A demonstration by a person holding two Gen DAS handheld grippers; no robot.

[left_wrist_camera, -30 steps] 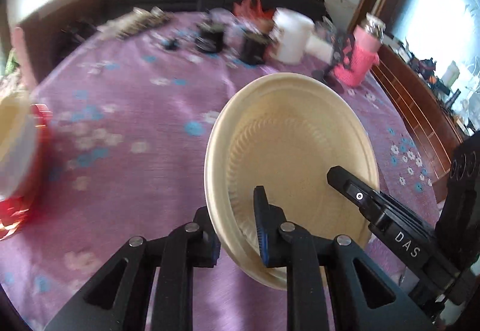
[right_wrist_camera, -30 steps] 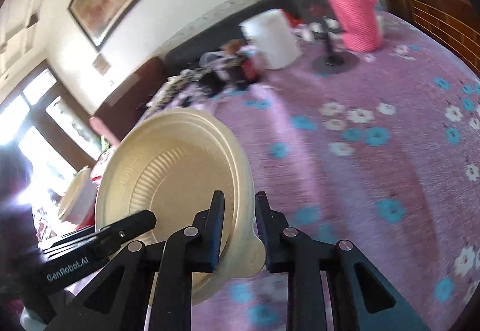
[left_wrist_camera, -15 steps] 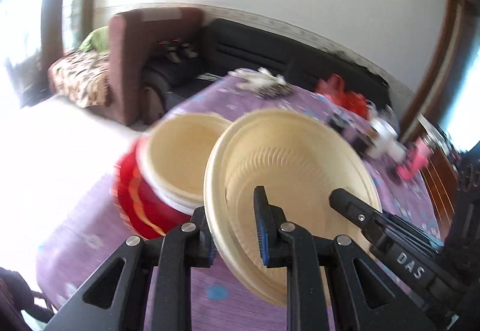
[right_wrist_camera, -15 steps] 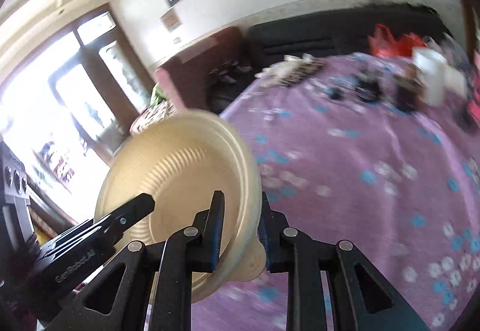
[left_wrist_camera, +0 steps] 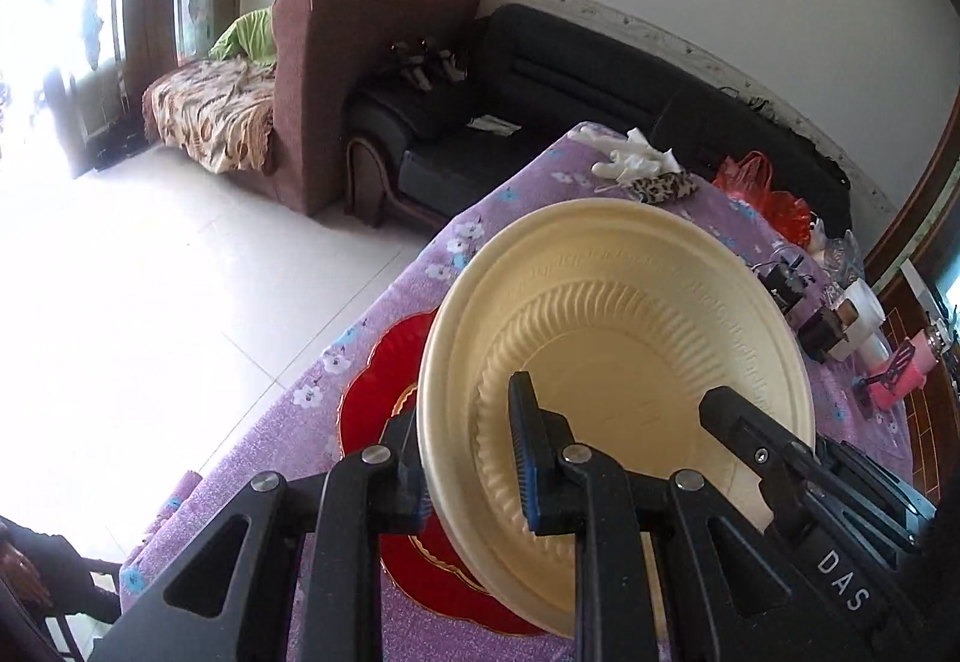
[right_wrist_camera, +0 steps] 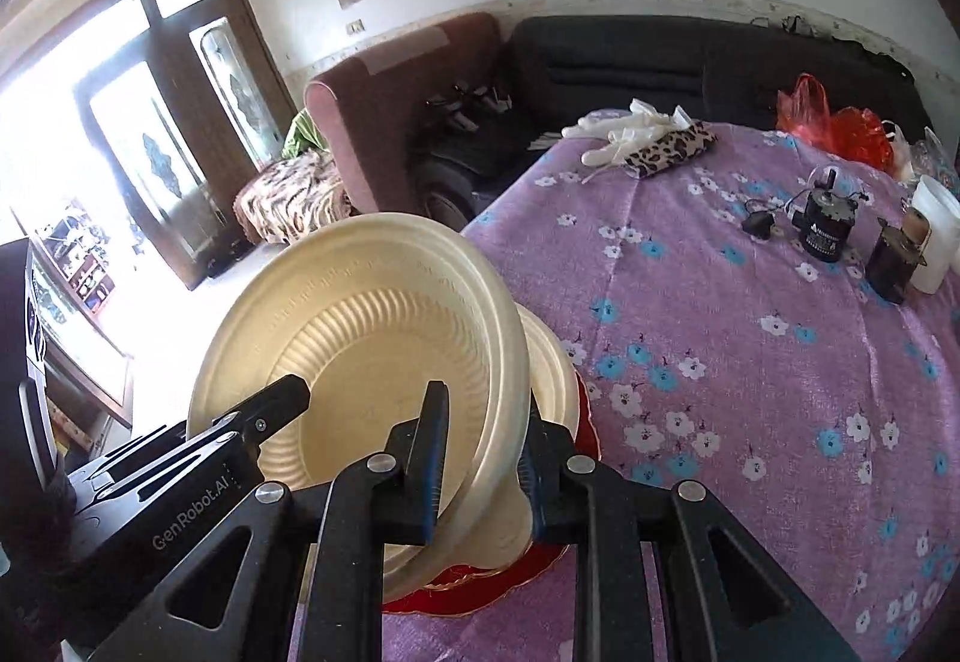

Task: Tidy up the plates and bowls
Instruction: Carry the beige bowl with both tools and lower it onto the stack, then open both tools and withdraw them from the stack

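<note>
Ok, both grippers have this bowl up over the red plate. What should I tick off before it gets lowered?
1. Left gripper shut on the cream bowl rim: ok.
2. Right gripper shut on the opposite rim: ok.
3. Bowl over the red plate: ok, it overlaps the plate in both views.
4. Bowl centred over the cream dish already on the plate: cannot tell, the dish is mostly hidden.
5. Bowl held level: cannot tell from the wrist views.
6. Other things apart from the plate: ok, the black motor and the gloves sit far across the table.
</note>
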